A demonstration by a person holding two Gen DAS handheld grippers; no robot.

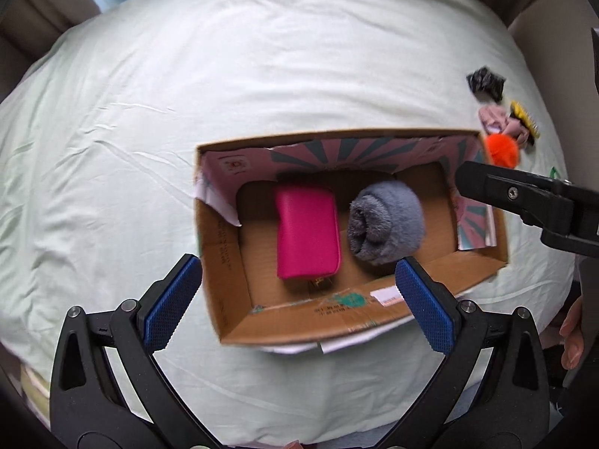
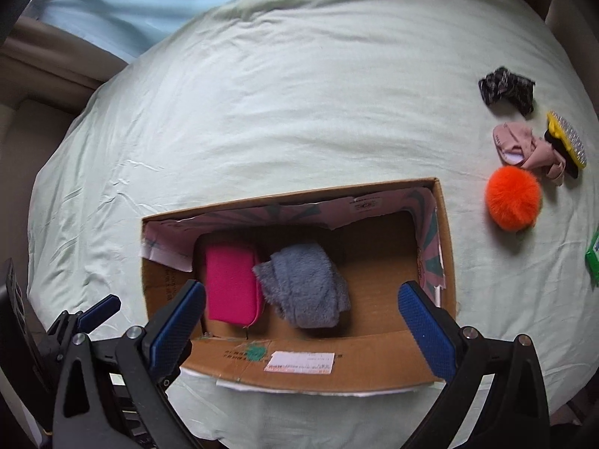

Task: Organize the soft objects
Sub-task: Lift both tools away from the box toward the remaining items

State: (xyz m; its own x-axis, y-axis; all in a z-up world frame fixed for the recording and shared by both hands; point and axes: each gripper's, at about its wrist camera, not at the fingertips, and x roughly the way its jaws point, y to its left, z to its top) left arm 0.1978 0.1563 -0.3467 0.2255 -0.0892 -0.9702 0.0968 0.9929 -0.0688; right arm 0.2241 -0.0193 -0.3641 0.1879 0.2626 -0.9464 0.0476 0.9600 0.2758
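Note:
An open cardboard box [image 1: 224,262] [image 2: 337,366] sits on a pale green bed sheet. Inside it lie a pink pouch [image 1: 307,232] [image 2: 230,288] and a rolled grey fuzzy cloth [image 1: 385,220] [image 2: 303,292]. My left gripper [image 1: 295,303] is open and empty above the box's near wall. My right gripper [image 2: 301,327] is open and empty above the same box; its black body [image 1: 531,198] shows at the right in the left wrist view. On the sheet right of the box lie an orange pom-pom [image 1: 501,149] [image 2: 513,202], a pink cloth [image 1: 499,121] [image 2: 520,147] and a dark scrunched cloth [image 1: 486,82] [image 2: 505,88].
A yellow brush [image 2: 567,138] [image 1: 524,119] lies beside the pink cloth. A green item [image 2: 593,258] sits at the right edge. A light blue curtain [image 2: 142,0] hangs beyond the bed. The sheet [image 1: 187,93] spreads wide to the left and far side.

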